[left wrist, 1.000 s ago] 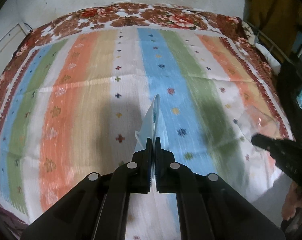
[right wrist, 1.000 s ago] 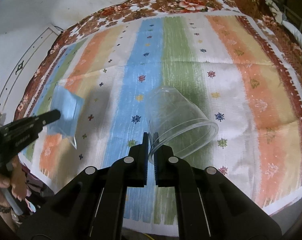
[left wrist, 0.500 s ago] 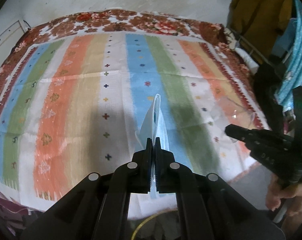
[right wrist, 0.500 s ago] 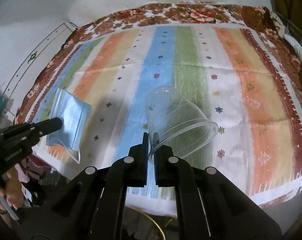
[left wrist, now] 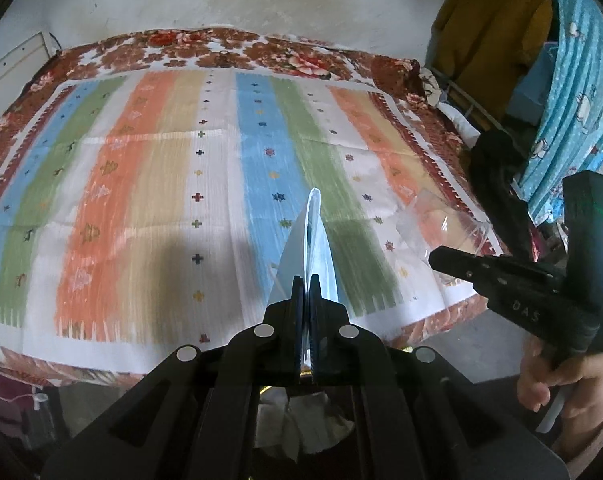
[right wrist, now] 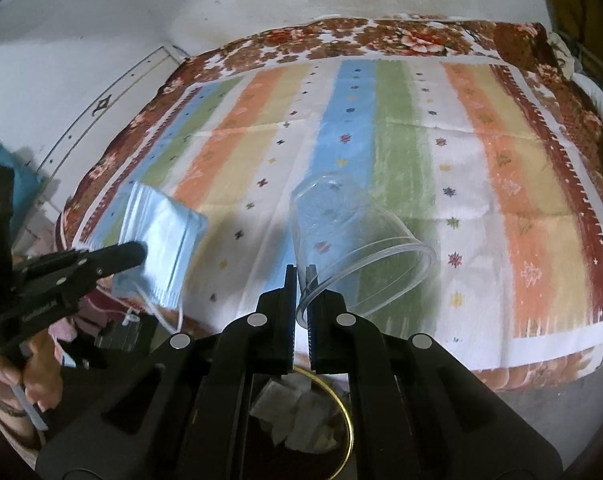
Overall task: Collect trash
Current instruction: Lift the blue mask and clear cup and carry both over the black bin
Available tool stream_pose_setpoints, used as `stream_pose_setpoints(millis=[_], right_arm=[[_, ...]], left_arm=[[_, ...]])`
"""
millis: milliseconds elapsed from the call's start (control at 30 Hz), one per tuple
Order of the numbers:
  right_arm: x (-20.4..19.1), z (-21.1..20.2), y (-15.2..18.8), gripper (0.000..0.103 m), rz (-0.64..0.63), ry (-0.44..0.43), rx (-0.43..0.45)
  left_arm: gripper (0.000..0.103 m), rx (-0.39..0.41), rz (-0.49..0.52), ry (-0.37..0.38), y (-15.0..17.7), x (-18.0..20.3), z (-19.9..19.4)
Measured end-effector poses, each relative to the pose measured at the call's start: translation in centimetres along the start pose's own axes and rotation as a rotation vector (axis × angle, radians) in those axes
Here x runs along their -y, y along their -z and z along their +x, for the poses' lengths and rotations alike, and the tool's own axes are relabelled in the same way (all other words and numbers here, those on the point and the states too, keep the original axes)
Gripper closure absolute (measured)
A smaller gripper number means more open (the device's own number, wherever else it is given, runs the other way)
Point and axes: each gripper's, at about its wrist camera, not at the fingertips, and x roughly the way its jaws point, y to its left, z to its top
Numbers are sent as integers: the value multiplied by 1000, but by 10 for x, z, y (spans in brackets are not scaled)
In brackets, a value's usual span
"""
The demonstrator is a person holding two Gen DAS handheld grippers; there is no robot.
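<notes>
A light blue face mask (left wrist: 313, 240) stands edge-on in my left gripper (left wrist: 306, 280), which is shut on it; the right wrist view shows the mask (right wrist: 161, 244) flat, ear loop dangling, pinched by that gripper (right wrist: 139, 250). My right gripper (right wrist: 300, 270) is shut on the rim of a clear plastic cup (right wrist: 341, 232) tilted on its side. In the left wrist view the cup (left wrist: 441, 220) shows faintly ahead of the right gripper (left wrist: 435, 256). Both are held over the near edge of the striped bed cover (left wrist: 141, 200).
Below the grippers sits a bin with a yellow rim (right wrist: 347, 412) holding crumpled white paper (right wrist: 293, 412). A hand (left wrist: 557, 384) grips the right handle. A blue patterned cloth (left wrist: 573, 100) and a mustard garment (left wrist: 493, 32) hang at the right of the bed.
Both grippers have drawn back from over the bed to its near edge and risen, still gripping the mask and cup. The bin has come into view below them.
</notes>
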Motion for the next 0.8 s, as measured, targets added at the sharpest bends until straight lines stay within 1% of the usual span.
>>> stream_pose_setpoints(millis=[100,200,367,500,667,800], right_arm=[[-9,-5,17,99,-51,13,-5],[-12,-7,32,99,-66,19,-25],[-20,-15,60,99,-76,-17,-33],[-28,-18,87,99,-76,-53,-43],[-35,-20,112,99,-72,-74,-51],[-37,-18,129,99,-64,-85,-74]], left_arm=[[101,-19,-16,19,13,-3,-2],[101,-24,-8,46,26,1,-7],[101,-14,3,79,53,11,-18],[101,-18,-8,99,77,11,-23],[101,-39,25,89,109,15,-28],[101,-51,39,77,130,16,-30]])
